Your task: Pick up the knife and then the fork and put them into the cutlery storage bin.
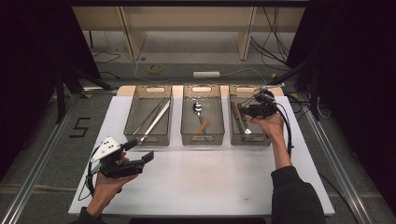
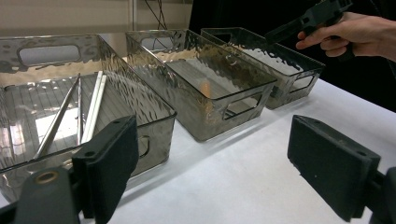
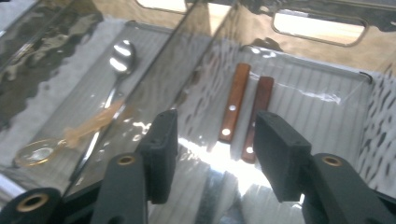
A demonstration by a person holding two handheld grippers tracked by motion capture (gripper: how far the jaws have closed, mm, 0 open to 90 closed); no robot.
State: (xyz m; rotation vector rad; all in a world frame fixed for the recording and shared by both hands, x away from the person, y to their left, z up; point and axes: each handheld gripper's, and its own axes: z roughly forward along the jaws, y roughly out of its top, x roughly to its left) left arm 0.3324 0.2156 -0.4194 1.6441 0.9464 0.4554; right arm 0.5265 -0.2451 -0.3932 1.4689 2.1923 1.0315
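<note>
The right tongs [image 1: 250,111] hung over the right-hand bin [image 1: 267,135] at the far side of the white counter [image 1: 210,182], held there by the person's right hand [image 1: 268,123]; their jaws stood apart with nothing between them. In the right gripper view the two black jaws framed the bin's floor, where two wooden-handled knives [image 3: 245,109] lay side by side, the handles almost touching, apart from the jaws above them; glare hid the blades. The middle bin [image 1: 202,136] held a metal spoon [image 1: 198,110] and a pale wooden piece [image 1: 203,126] lying across its handle; the left bin [image 1: 133,133] held long thin metal pieces [image 1: 154,119] laid slantwise, one pair looking like kitchen tongs. The three bins stood in a row, just beside one another.

The left tongs [image 1: 140,150] were held in the left hand [image 1: 109,179] low over the bare near part of the counter, well apart from the bins, pointing toward them; their jaws were wide apart and held nothing, as the left gripper view [image 2: 210,172] showed, with white counter between the pads.
</note>
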